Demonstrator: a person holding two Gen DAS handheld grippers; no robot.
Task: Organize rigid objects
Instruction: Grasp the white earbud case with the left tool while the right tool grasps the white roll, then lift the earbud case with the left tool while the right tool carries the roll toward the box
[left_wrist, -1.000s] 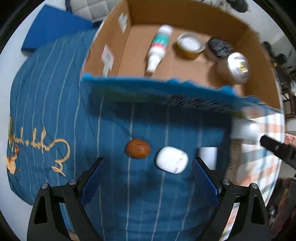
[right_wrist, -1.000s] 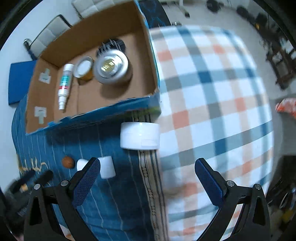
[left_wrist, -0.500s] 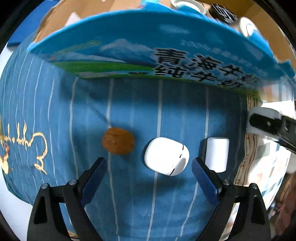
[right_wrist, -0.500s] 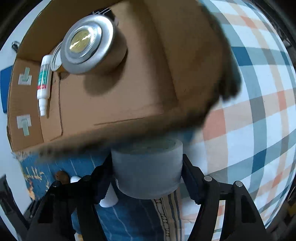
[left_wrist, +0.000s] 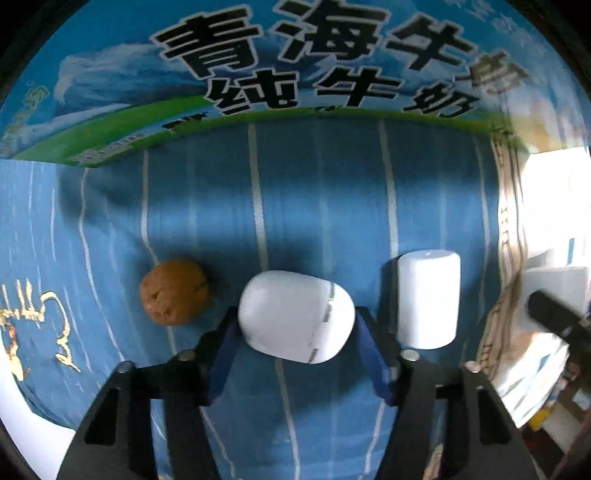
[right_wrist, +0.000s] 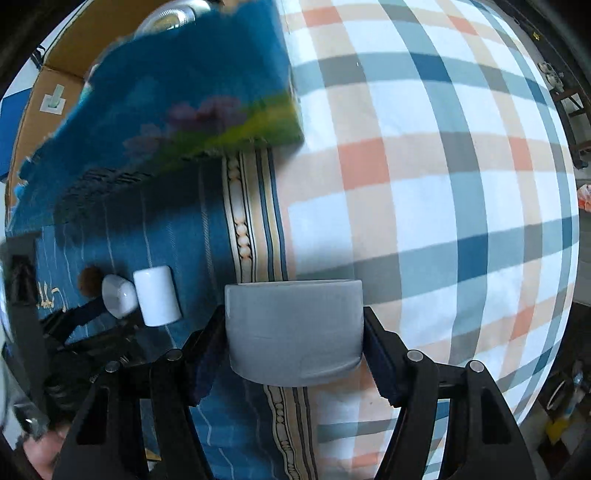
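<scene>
The left gripper (left_wrist: 297, 325), its jaws having just closed in, clasped the white rounded plastic earbud case (left_wrist: 295, 315) on the blue striped cloth (left_wrist: 317, 206); a brown wrinkled walnut (left_wrist: 173, 291) lay just left of it, a white plastic cylinder (left_wrist: 428, 299) just right; the blue printed wall of the cardboard box (left_wrist: 295, 66) rose beyond. The right gripper (right_wrist: 295, 332), jaws also lately narrowed, pinched a squat white round jar (right_wrist: 293, 328); only its view showed the checked cloth (right_wrist: 424, 184) and the box's brown inside.
</scene>
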